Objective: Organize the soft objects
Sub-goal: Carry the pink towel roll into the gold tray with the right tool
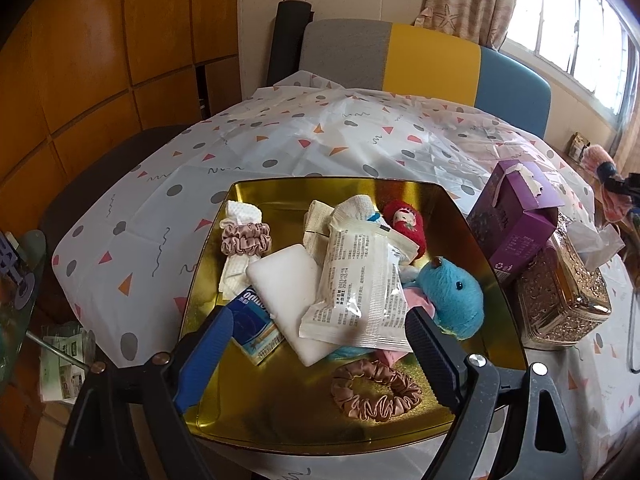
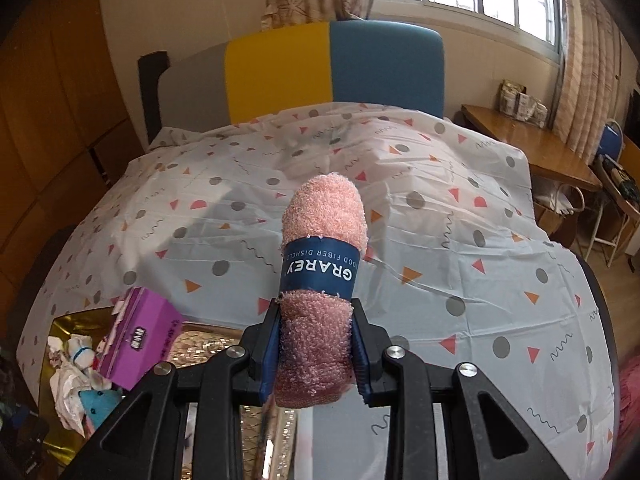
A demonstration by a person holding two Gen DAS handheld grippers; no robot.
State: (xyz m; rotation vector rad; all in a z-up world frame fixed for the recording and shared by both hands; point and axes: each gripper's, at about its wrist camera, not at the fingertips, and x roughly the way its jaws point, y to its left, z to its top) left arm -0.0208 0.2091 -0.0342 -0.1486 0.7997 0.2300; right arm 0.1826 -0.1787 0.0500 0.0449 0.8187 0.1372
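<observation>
Pink dishcloth roll (image 2: 323,276) clamped — right gripper (image 2: 316,344); left gripper (image 1: 320,344) agape.

Left gripper (image 1: 316,344): black frame, blue ribbed fingers (image 1: 206,356), jaws spread wide, nothing between them. Right gripper (image 2: 316,344): jaws closed on a rolled pink terry dishcloth (image 2: 320,280), held pointing away.
</observation>
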